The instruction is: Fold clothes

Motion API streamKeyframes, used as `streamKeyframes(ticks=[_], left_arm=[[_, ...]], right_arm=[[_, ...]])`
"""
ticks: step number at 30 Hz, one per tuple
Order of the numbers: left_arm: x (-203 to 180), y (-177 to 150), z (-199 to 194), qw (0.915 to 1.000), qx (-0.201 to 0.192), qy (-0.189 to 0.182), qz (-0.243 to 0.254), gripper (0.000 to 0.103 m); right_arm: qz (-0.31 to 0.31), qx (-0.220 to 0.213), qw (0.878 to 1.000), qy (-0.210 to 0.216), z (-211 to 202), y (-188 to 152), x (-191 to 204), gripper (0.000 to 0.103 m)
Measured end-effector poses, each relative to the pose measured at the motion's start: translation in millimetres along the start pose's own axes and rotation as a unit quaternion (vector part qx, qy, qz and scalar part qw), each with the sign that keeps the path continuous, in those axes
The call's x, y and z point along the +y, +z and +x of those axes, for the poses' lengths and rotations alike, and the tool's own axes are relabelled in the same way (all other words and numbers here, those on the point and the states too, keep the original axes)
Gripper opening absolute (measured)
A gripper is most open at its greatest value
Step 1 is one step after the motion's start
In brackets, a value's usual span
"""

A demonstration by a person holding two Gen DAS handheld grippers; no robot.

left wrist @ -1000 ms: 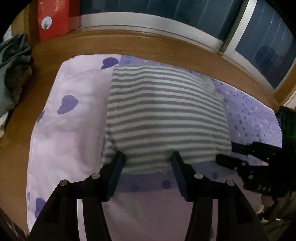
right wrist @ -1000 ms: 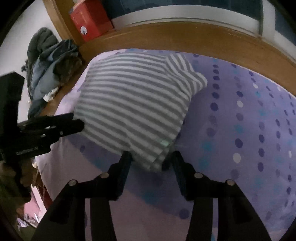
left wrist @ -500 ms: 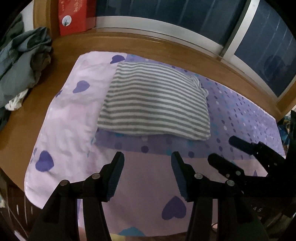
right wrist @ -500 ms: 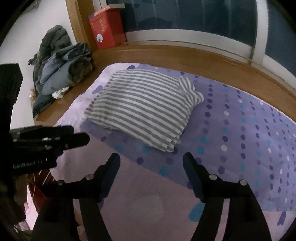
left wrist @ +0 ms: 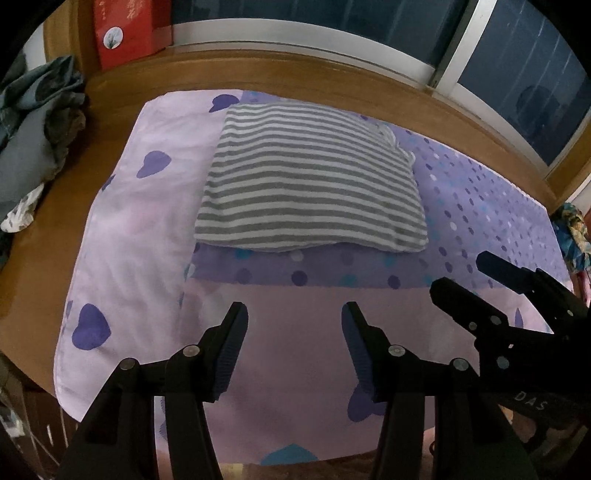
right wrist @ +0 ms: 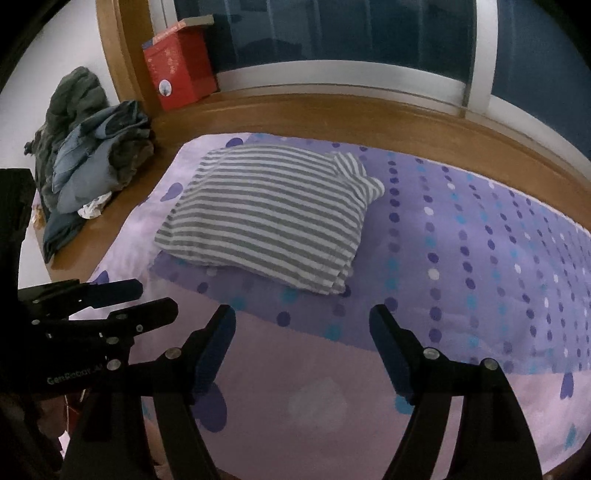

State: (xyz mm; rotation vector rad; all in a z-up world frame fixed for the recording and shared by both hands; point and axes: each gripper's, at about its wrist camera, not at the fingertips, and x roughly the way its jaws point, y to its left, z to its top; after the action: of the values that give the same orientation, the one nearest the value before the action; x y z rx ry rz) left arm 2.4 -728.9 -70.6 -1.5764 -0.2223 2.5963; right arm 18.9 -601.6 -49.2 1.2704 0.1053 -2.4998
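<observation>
A grey-and-white striped garment [left wrist: 310, 184] [right wrist: 269, 218] lies folded into a thick rectangle on the purple patterned sheet [left wrist: 288, 350] [right wrist: 480, 258]. My left gripper [left wrist: 294, 314] hovers open over the sheet, a little short of the garment's near edge, with nothing between its fingers. My right gripper [right wrist: 303, 317] hangs open and wider, nothing between its fingers, back from the garment's near right corner. Each gripper shows in the other's view: the right one [left wrist: 480, 280] at the right edge, the left one [right wrist: 147, 295] at the left edge.
A pile of dark and denim clothes [right wrist: 88, 158] [left wrist: 33, 140] sits on the wooden ledge [right wrist: 332, 110] at the left. A red box [right wrist: 177, 70] [left wrist: 122, 33] stands by the window at the back. The sheet's front edge hangs over the platform.
Both grippers have pulled back and up from the garment's near edge. The right gripper, closed on the garment's corner before, has opened and let it go. The garment now lies flat.
</observation>
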Motion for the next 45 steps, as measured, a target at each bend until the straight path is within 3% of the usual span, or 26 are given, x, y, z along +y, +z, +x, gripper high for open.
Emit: streamKeyframes(ticks=[4,9,12,19,22,33,39,45], left_arm=[[0,-2,-2,0.9998,-0.005,0.020,0.002,0.054],[4,-4,-6,0.9998,-0.008,0.017,-0.010,0.054],[4,-6,-5,0.9994,-0.002,0.033,-0.014,0.061],[6,-11,-8,0.9982,-0.001,0.054,-0.026,0.063],[6,-9,-6,0.9972,0.001,0.069,-0.026,0.070],[-3,-2,-4,0.9976,-0.001,0.067,-0.015,0.070],[-7,-4,-9,0.9991,-0.019,0.035,-0.013,0.070],[-10,-4,-6,0.9991,-0.014,0.039,-0.009,0.070]], right_arm=[[0.003,-0.006,1.000,-0.012,-3,-1,2,0.076],[0.003,-0.007,1.000,-0.017,-6,-3,3,0.076],[0.004,-0.005,1.000,-0.018,-6,-4,4,0.076],[0.007,-0.005,1.000,-0.020,-6,-5,3,0.076],[0.008,-0.006,1.000,-0.020,-6,-4,2,0.076],[0.008,-0.011,1.000,-0.026,-7,0,-4,0.076],[0.015,-0.008,0.999,-0.027,-6,-1,-9,0.076],[0.019,-0.008,0.999,-0.026,-6,-1,-12,0.076]])
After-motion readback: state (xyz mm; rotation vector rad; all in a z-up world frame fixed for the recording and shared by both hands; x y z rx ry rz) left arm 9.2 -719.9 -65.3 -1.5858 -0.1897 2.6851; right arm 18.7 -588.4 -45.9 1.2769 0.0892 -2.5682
